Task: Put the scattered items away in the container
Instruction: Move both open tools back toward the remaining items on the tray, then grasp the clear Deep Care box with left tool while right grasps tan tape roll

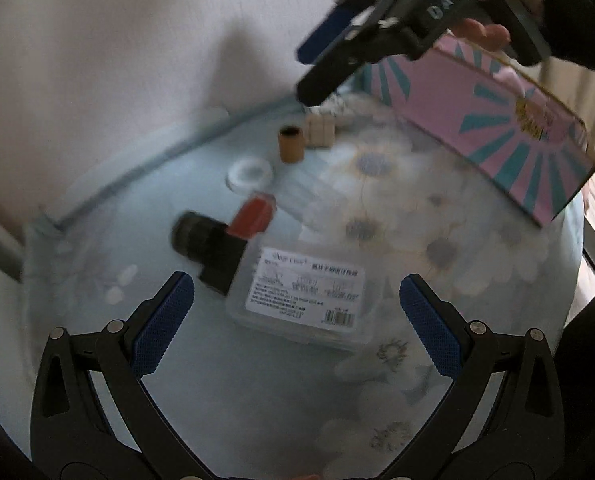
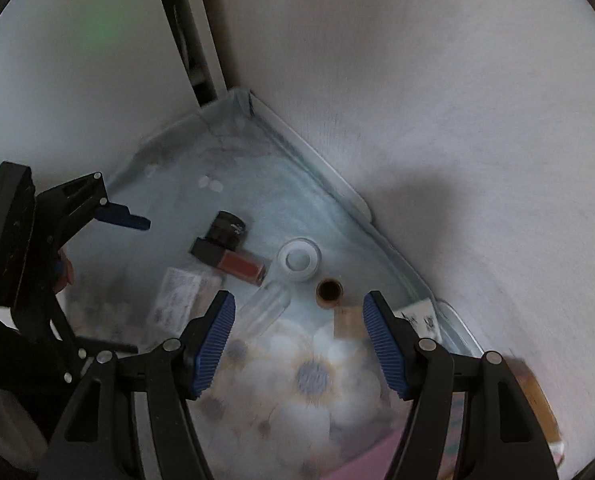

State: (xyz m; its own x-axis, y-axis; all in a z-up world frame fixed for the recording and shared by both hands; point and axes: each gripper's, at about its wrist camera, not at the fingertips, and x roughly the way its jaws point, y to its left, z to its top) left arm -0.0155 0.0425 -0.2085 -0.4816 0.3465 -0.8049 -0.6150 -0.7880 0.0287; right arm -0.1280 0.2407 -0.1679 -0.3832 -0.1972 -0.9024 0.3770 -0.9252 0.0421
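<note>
White walls meet at the far corner of the surface (image 1: 377,380), which wears a blue flower cloth. Little things lie spread near that corner: a clear flat box (image 1: 301,292), a red lip gloss (image 1: 233,236), a white ring (image 1: 250,174) and a small brown tube (image 1: 291,144). The pink container (image 1: 497,128) sits tilted by the right edge. The left gripper (image 1: 293,320) is open wide and empty, with the clear flat box right in front of it, long side lying across. The right gripper (image 2: 297,344) is open wide too, nearer the small brown tube.

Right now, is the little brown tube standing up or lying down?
Standing up. The brown tube rests on its end, and the right wrist view looks down into its open top.
</note>
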